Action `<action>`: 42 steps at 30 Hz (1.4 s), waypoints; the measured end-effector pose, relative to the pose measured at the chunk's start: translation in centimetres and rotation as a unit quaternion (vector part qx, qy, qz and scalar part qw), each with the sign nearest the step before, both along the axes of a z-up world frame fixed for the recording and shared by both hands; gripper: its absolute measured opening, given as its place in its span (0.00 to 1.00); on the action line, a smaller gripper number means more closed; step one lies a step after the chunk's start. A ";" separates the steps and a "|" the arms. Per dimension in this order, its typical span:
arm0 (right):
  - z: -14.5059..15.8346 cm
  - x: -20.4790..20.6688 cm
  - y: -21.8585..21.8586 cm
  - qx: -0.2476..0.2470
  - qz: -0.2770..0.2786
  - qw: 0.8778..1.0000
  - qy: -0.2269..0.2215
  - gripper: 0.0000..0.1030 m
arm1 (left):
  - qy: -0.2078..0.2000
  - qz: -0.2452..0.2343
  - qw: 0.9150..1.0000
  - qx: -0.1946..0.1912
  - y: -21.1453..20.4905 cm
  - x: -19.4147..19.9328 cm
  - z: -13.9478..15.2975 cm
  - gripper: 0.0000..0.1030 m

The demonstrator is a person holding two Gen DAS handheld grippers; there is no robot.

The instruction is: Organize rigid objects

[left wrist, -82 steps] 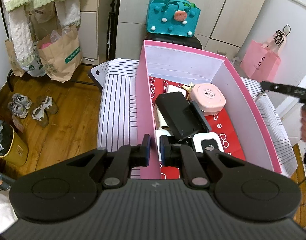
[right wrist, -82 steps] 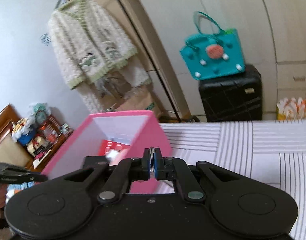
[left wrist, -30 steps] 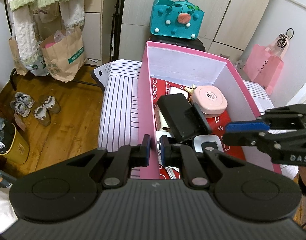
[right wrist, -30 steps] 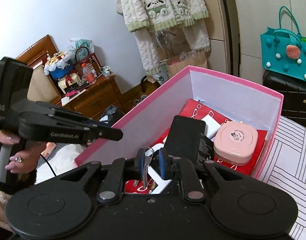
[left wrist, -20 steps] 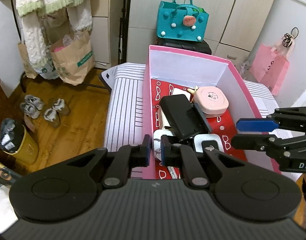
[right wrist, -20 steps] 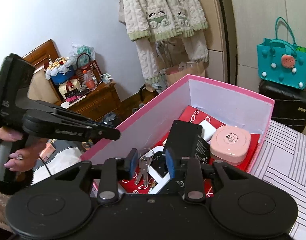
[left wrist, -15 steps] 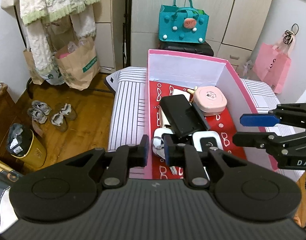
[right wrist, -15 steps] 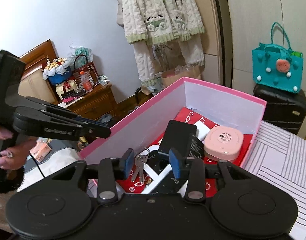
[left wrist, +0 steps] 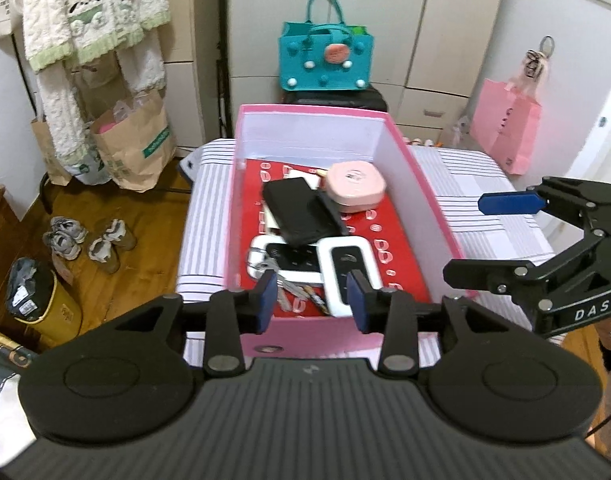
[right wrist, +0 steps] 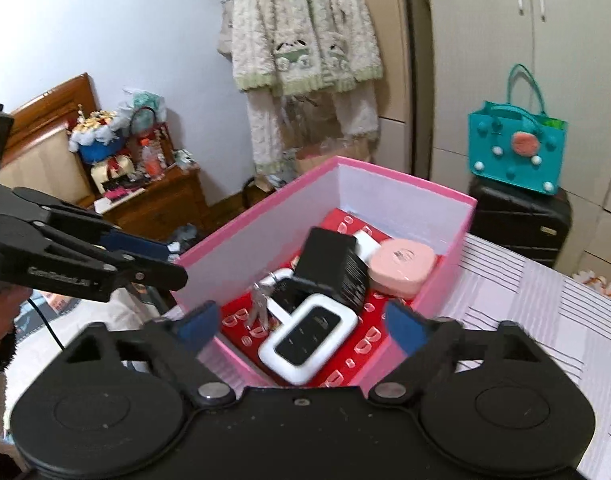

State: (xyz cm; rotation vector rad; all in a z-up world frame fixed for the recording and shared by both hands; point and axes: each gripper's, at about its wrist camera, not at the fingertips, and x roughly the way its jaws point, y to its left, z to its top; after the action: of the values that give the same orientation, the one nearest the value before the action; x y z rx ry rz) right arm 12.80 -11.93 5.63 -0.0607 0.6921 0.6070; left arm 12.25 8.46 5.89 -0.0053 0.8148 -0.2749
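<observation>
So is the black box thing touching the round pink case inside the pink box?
Cannot tell. In the right wrist view the black box overlaps the pink case, hiding any gap; the left wrist view shows them close, not plainly touching.

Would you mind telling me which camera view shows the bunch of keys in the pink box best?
The left wrist view: the keys lie near the pink box's front wall, ring and blades visible from above. The right wrist view shows the keys smaller and blurred, partly behind the white device.
</observation>
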 end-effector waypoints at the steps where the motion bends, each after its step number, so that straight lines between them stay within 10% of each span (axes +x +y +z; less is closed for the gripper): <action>1: 0.1 -0.4 -0.3 -0.001 -0.007 1.000 0.000 0.93 | -0.001 -0.002 1.000 -0.003 -0.2 -0.2 0.0 0.40; 15: 0.0 -5.8 -4.1 -0.063 -0.146 0.987 -0.011 1.00 | -0.021 -0.013 1.000 -0.012 -2.5 -1.7 -0.7 0.96; 24: -0.3 -8.5 -5.0 -0.043 -0.206 0.977 -0.036 1.00 | -0.011 0.004 0.999 0.043 -5.5 -2.9 -2.9 0.97; 42: -1.5 -12.6 -6.7 -0.054 -0.309 0.948 -0.056 1.00 | -0.048 0.020 0.998 0.035 -8.8 -6.5 -3.3 0.99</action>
State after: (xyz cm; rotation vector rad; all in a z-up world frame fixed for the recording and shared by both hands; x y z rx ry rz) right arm 0.15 -18.58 4.15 0.0226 0.5908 -0.0385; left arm 5.74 -0.36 2.61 0.0573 0.7281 -0.2074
